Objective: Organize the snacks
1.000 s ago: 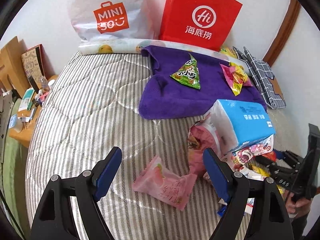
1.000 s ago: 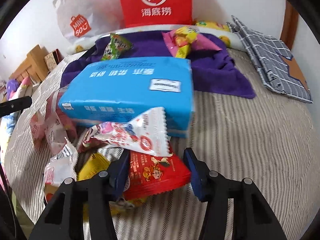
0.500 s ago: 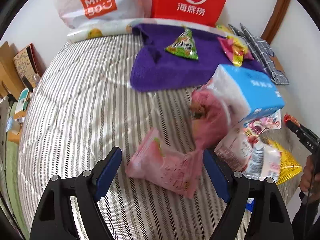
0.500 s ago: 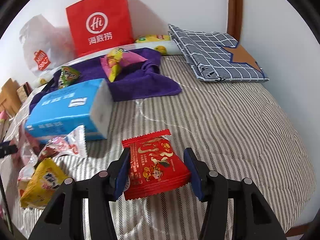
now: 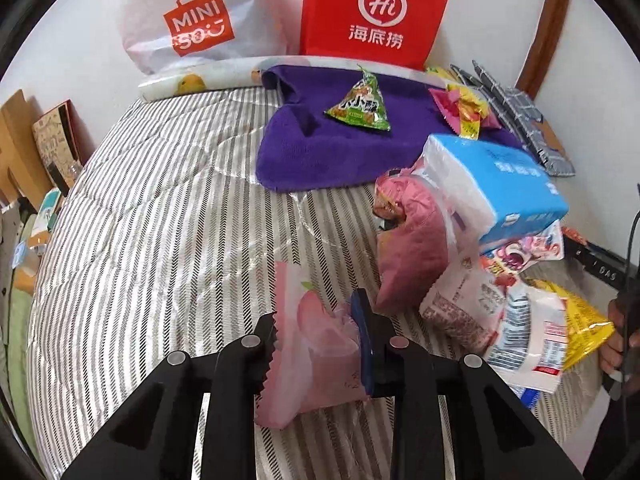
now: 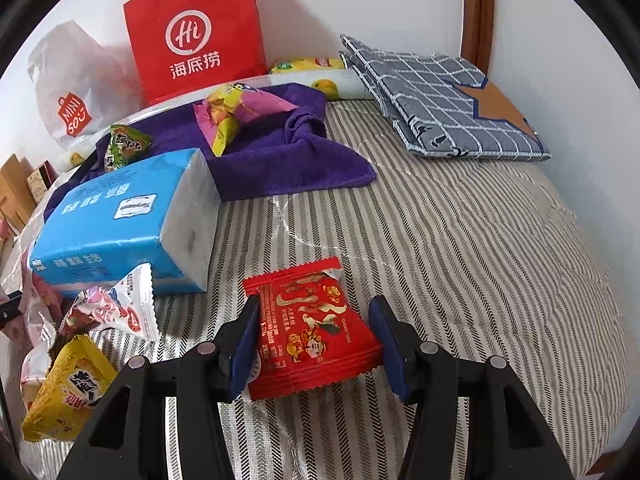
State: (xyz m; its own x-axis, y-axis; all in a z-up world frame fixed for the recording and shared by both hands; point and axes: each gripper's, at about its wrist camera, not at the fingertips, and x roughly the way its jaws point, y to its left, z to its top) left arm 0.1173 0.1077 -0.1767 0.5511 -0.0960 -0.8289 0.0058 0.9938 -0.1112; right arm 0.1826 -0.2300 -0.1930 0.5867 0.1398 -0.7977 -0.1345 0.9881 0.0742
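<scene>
On the left, the left hand-held gripper has just been closing, and its jaws now pinch the pale pink peach packet, crumpled between the pads and standing up from the bed. On the right, the right hand-held gripper stands partly open around the red snack packet: the left pad touches the wrapper's edge, while the right pad seems just clear, so I would call that grip loose or letting go. The packet's long axis runs away from the jaws.

The purple towel, where a green triangular packet and a pink-and-yellow packet already lie, is ahead of both packets, toward the wall. I judge the left hand nearer to it, and the peach packet likely goes there next.

A heap of loose snacks sits under the blue tissue pack between the two hands. The bed wears a grey striped quilt; a red paper bag and a white shopping bag lean against the white wall.
</scene>
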